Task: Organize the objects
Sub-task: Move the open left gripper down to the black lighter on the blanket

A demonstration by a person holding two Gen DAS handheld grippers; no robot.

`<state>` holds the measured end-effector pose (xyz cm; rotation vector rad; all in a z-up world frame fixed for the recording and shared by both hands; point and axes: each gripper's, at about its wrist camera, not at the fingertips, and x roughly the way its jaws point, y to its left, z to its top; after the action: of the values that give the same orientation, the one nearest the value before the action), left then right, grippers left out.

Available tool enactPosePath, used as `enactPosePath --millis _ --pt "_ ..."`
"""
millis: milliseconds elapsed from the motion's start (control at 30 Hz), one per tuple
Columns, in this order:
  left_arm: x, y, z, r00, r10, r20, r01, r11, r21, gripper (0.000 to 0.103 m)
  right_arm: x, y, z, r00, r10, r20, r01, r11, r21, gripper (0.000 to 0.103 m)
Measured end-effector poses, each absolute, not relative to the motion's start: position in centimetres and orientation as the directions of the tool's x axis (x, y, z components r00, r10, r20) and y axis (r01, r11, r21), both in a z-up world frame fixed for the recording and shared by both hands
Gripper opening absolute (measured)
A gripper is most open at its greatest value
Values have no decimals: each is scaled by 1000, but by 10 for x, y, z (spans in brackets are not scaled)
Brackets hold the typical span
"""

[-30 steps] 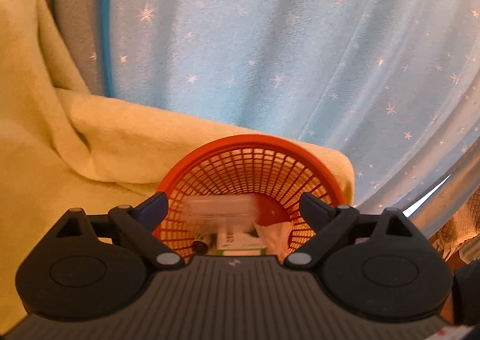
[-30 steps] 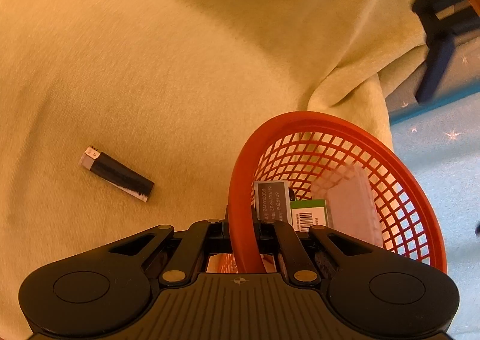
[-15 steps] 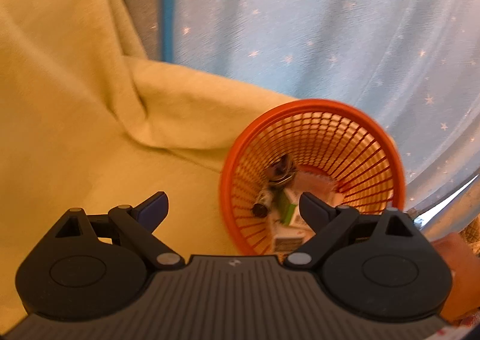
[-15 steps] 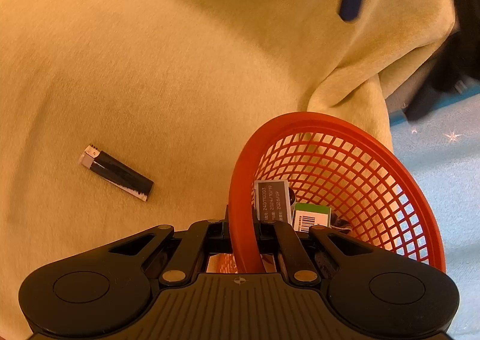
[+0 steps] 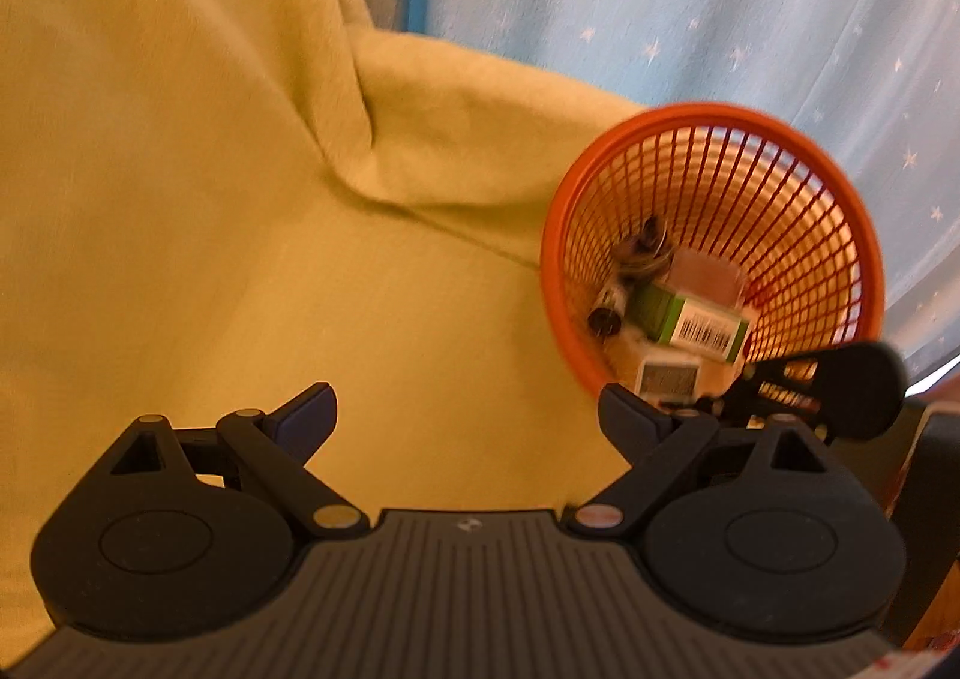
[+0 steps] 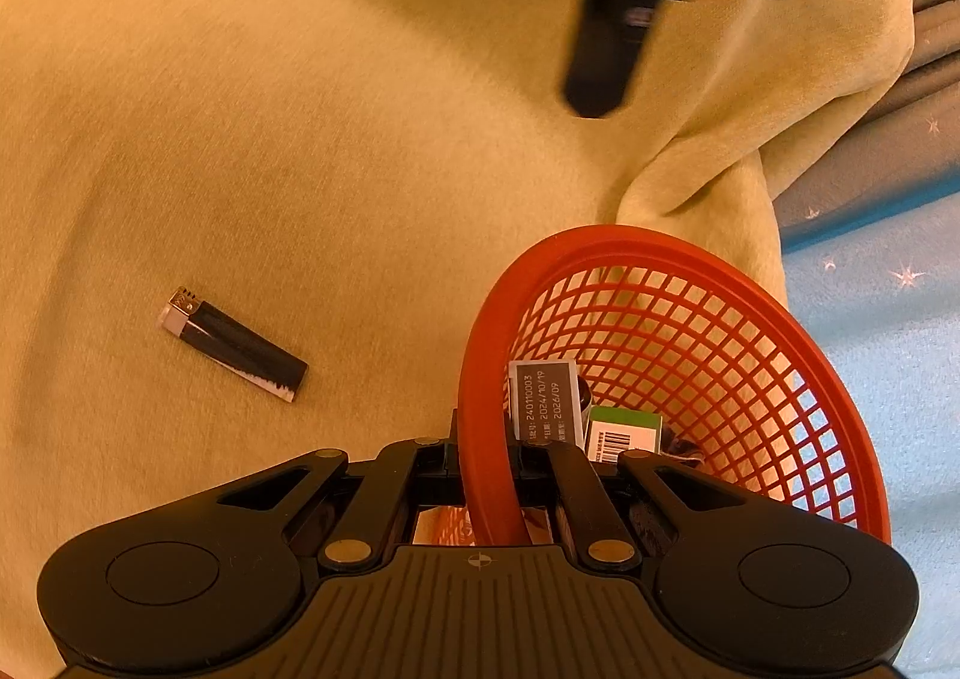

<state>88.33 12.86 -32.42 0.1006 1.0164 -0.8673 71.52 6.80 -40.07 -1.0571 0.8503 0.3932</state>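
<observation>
Currently, two handheld grippers work over a yellow blanket (image 6: 336,151). The right gripper (image 6: 483,451) has its fingers pinched together on the near rim of an orange mesh basket (image 6: 720,331), steadying it near the blanket's edge, beside a pale blue star-patterned cloth (image 5: 720,7). Inside the basket lie a green box with a barcode (image 5: 690,316), a grey labelled box (image 6: 543,397) and a few smaller dark items too blurred to name. The left gripper (image 5: 468,415) hangs above the blanket with its fingers spread wide and nothing between them; the basket sits to its right. One item is left outside: a black lighter (image 6: 234,343) with a silver top, lying flat on the blanket, well to the left of the basket. The likely step is fetching this lighter with the left gripper. To do it well, the fingers should come down across the lighter's narrow width, near its middle, pressing lightly into the soft fabric without catching a fold, while the right gripper holds the basket steady for the drop.
</observation>
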Motion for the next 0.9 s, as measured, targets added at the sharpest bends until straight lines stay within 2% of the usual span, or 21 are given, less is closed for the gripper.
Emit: enactPosePath --millis 633,900 --pt "863 139 -364 174 -553 -815 661 679 -320 91 715 66 -403 631 -103 -769 -659 452 -601 2" --pt "846 132 -394 118 -544 -831 667 664 -339 85 714 65 -403 632 -101 -768 -660 449 -603 2"
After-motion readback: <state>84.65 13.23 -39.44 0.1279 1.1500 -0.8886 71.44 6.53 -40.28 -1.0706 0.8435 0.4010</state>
